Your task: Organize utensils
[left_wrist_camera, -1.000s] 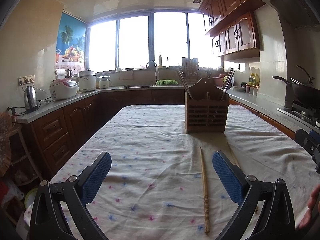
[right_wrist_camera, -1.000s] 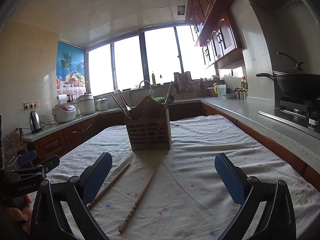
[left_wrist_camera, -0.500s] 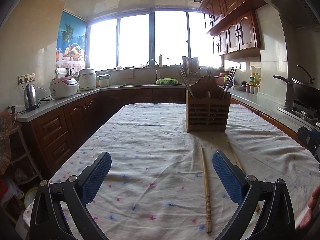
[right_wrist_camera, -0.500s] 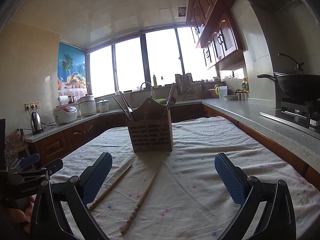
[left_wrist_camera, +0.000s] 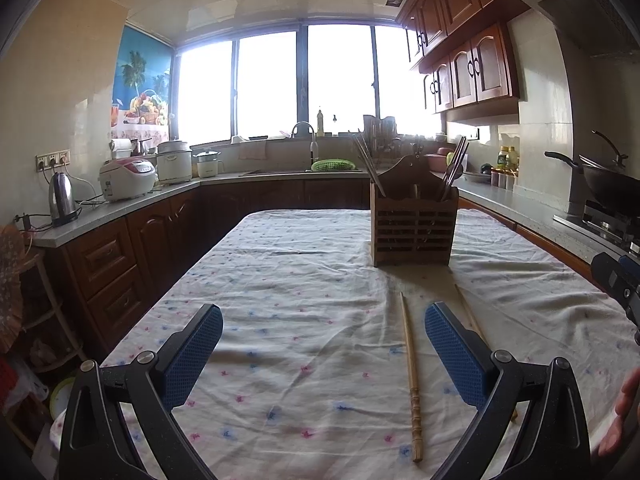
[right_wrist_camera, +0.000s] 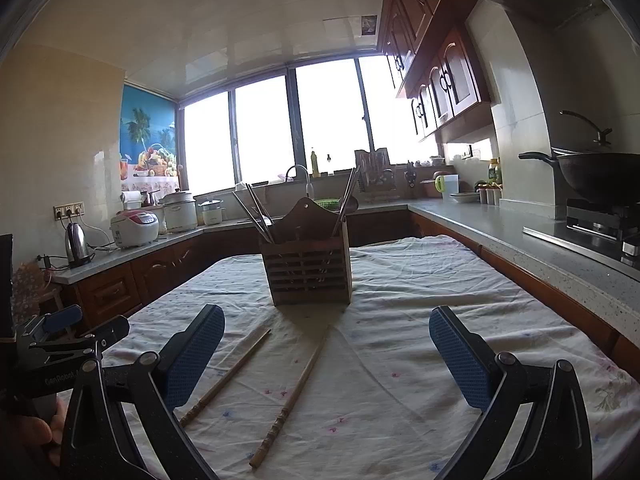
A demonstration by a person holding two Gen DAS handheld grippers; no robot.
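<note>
Both grippers were held low over a table draped in a pale cloth (left_wrist_camera: 304,280) dotted with small pink and blue marks. The left gripper (left_wrist_camera: 323,356) was seen with its jaws spread wide and nothing between its blue pads (left_wrist_camera: 454,354); the right gripper (right_wrist_camera: 327,356) was likewise held wide and empty. A slatted wooden holder (left_wrist_camera: 413,230) was stood upright on the cloth, at about 1 o'clock in the left view and 12 o'clock in the right view, with dark chopsticks (right_wrist_camera: 256,212) leaned out of its left compartment and more utensils (right_wrist_camera: 347,196) out of its right. Two bamboo chopsticks were laid flat on the cloth in front of the holder, apart from it and from each other. In the left view, one chopstick (left_wrist_camera: 411,376) was seen at 5 o'clock, just inside the right pad, while the other chopstick (left_wrist_camera: 468,314) was partly hidden behind that pad. In the right view the pair was spread in a V, one stick (right_wrist_camera: 226,378) at 7 o'clock beside the left pad and one (right_wrist_camera: 294,394) near 6 o'clock. The left gripper's body was visible at 9 o'clock in the right view.
</note>
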